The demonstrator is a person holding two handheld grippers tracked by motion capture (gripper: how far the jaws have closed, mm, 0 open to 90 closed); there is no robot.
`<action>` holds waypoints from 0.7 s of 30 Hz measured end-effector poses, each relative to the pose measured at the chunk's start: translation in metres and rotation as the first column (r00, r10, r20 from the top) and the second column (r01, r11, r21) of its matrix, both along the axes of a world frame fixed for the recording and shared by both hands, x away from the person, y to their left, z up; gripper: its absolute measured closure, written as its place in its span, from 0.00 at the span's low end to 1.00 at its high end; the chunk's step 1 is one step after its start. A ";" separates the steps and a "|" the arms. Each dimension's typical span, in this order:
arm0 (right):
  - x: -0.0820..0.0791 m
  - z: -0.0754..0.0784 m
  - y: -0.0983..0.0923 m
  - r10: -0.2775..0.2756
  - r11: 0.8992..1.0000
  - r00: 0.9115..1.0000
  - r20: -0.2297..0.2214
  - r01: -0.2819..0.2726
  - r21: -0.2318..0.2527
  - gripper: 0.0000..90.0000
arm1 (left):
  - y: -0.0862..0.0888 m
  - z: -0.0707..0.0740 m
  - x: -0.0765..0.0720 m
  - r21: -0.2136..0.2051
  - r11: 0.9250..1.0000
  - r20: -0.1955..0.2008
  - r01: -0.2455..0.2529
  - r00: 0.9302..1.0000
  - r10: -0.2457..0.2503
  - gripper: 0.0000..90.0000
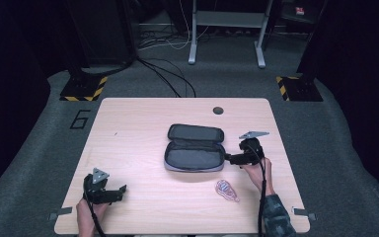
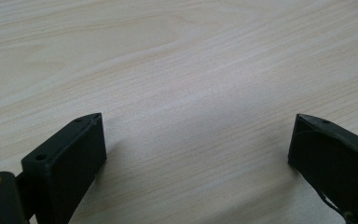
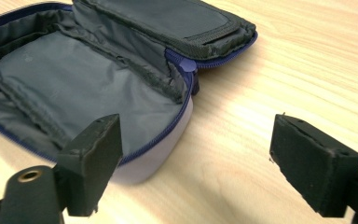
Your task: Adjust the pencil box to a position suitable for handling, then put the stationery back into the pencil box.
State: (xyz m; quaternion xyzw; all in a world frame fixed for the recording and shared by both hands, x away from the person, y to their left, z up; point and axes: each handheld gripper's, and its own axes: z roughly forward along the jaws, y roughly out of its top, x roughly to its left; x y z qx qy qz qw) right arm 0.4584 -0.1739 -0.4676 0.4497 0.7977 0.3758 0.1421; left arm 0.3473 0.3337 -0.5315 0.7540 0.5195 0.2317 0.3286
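The open grey fabric zip pouch with blue trim (image 1: pixel 195 148) lies at the centre of the pale wooden table (image 1: pixel 128 128). At its three o'clock, the right gripper (image 1: pixel 227 158) gapes empty just beside its rim. The left gripper (image 1: pixel 123 189), at seven o'clock, gapes over bare wood.

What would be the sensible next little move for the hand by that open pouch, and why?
Probably swing the right gripper back toward the small pink-and-blue item lying on the table nearer the person. The pouch already lies unzipped with its lid folded back and its grey lining bare, and the right gripper's jaws stand open, holding nothing, beside the pouch's right end.
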 end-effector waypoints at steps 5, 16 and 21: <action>-0.019 0.000 -0.008 0.000 1.000 1.000 0.016 0.000 -0.019 0.16 | 0.000 0.000 0.000 0.000 1.000 0.000 -0.001 1.000 0.001 0.05; -0.056 -0.008 -0.020 -0.006 0.999 1.000 0.020 0.006 -0.041 0.10 | 0.000 0.000 0.000 0.000 1.000 0.000 -0.001 1.000 0.001 0.05; -0.067 -0.012 -0.021 0.000 0.999 1.000 0.015 0.001 -0.052 0.07 | 0.000 0.000 0.000 -0.001 1.000 0.000 0.000 1.000 0.000 0.05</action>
